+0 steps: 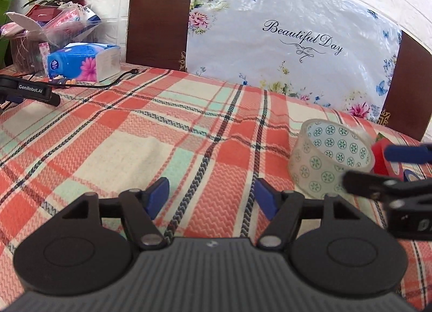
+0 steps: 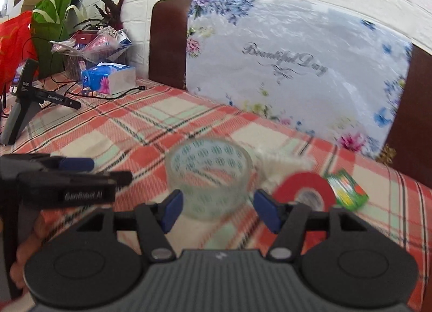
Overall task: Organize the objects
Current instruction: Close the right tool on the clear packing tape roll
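Both pairs of tongs are hanging low over the plaid bedcover [image 1: 167, 134], and both are standing released with nothing pinched. The left tongs [image 1: 212, 193] are gaping over bare cloth, blue pads spread wide. Off to their right, near but apart, the clear tape roll [image 1: 332, 160] with its green dot pattern is standing on edge. Just beyond it a red tape roll [image 1: 383, 155] is peeking out, partly hidden by the right tongs [image 1: 378, 169] crossing in from that side, so I cannot tell from here whether the two rolls are touching. Now the right wrist view: the right tongs [image 2: 216, 210] are sitting open with the clear tape roll [image 2: 210, 179] just ahead of and between the pads, which are not pressing on it, though blur is smearing the picture. To the right of these tongs the red tape roll [image 2: 302, 185] is lying by a small green packet [image 2: 348, 187]. The left tongs [image 2: 89, 169] are showing at the left edge. Far ahead, a flowered pillow [image 2: 297, 69] is leaning on the dark headboard [image 2: 167, 42], and a blue tissue pack [image 2: 108, 77] is sitting far left.
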{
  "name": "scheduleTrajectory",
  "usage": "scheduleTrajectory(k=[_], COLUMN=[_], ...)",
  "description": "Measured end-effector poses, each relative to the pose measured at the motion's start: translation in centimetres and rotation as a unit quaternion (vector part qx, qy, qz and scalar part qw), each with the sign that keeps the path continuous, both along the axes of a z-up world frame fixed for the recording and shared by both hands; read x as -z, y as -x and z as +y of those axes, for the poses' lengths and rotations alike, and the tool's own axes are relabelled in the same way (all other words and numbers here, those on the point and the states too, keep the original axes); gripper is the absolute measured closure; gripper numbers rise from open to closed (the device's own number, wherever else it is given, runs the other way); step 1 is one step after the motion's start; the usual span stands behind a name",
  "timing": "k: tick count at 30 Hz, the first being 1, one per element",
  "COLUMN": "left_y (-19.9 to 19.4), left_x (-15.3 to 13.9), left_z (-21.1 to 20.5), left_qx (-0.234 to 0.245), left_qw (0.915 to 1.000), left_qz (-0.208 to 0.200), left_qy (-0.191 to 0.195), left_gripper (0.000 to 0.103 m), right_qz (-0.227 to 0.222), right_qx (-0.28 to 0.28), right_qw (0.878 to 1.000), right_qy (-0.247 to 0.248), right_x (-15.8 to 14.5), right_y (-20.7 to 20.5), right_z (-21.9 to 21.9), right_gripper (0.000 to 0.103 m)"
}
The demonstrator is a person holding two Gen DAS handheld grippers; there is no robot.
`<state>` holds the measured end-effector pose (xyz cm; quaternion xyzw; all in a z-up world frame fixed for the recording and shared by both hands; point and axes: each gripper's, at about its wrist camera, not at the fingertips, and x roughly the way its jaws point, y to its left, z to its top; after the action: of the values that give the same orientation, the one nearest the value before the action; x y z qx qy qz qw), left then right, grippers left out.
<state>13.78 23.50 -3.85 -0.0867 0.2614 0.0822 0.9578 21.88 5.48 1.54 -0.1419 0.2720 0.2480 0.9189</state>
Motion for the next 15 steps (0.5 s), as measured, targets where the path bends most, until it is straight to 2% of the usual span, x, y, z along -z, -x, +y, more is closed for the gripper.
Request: scheduleTrajectory(k=[1,2,4,5,6,8,11,15], left_y=[0.0,0.0,-0.1,-0.1,-0.2,-0.2,-0.2,-0.3], left_x=[0.0,0.1,0.1,0.1,0.1,0.1,0.1,0.1], left_z=[0.0,0.3,0.8,0.7,0.6,0.4,0.4,0.2], left_qx=[-0.001,-0.011,-0.019,-0.024,-0.024,-0.018,-0.017,-0.015], left_qw=[1.0,0.9999,0.9997,0.9997,0.9997,0.9998,0.9999,0.9999], left_qz=[0.0,0.001,-0.002,-0.002,-0.002,-0.001,0.001,0.005], left_qy=[0.001,0.003,0.014,0.011,0.007,0.003,0.0,-0.006], left_gripper=[0.033,0.033,0.035,0.036,0.035,0.032,0.031,0.029], right_qz=[-0.005,-0.013,-0.028,-0.018,-0.003,0.0,0.001,-0.002], right_qx=[-0.007,-0.011,-0.003,-0.01,-0.014,-0.012,-0.014,-0.009], right_qw=[1.0,1.0,0.999,0.999,0.999,0.999,1.0,1.0], right_qy=[0.005,0.014,0.039,0.039,0.032,0.032,0.024,0.012], right_x=[0.4,0.7,1.6,1.9,2.1,1.9,1.2,0.6], right_y=[-0.5,-0.9,-2.2,-2.8,-3.2,-3.0,-1.2,3.7], right_z=[0.7,1.3,2.3,2.4,2.4,2.3,1.2,-2.6], right_gripper=[0.005,0.003,0.004,0.008,0.008,0.01,0.01,0.01])
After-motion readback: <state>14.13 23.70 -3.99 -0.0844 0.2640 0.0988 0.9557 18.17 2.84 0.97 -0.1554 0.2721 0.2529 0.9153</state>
